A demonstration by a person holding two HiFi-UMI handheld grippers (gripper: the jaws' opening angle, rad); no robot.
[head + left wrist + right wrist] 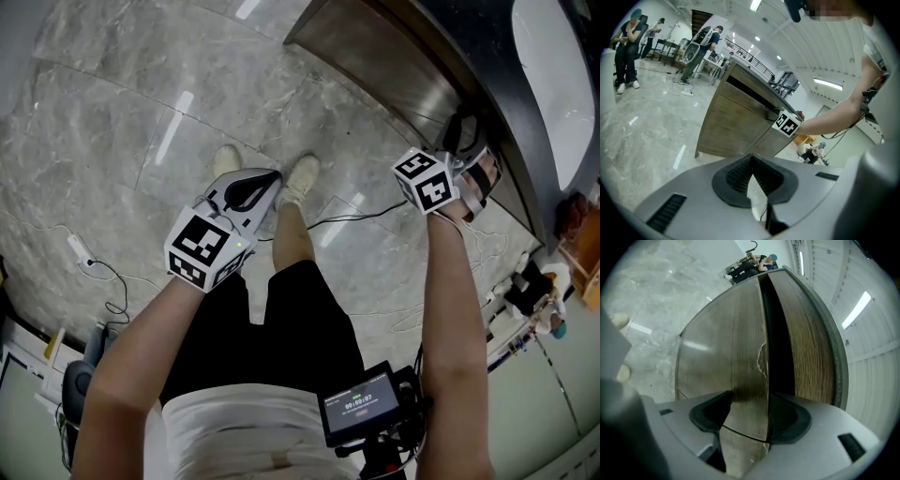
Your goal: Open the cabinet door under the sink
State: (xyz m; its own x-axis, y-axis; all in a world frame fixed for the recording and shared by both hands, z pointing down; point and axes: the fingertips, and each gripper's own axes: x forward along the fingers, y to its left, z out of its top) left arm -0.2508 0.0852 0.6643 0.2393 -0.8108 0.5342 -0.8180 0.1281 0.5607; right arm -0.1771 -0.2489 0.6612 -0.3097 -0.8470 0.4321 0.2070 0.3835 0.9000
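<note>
The right claw (749,417) is standing apart around the edge of the brown wooden cabinet door (717,352), at the far right under the white oval sink (562,84), probably because a pull needs a hold there. The left claw (752,183) is hanging closed and empty.

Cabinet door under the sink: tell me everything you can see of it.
The brown wood-grain cabinet door is a flat, faintly glossy panel with a pale chip on its edge. That edge stands between the open jaws of the right gripper, and a dark gap runs beside it. No handle shows; whether it is ajar, I cannot tell.
</note>
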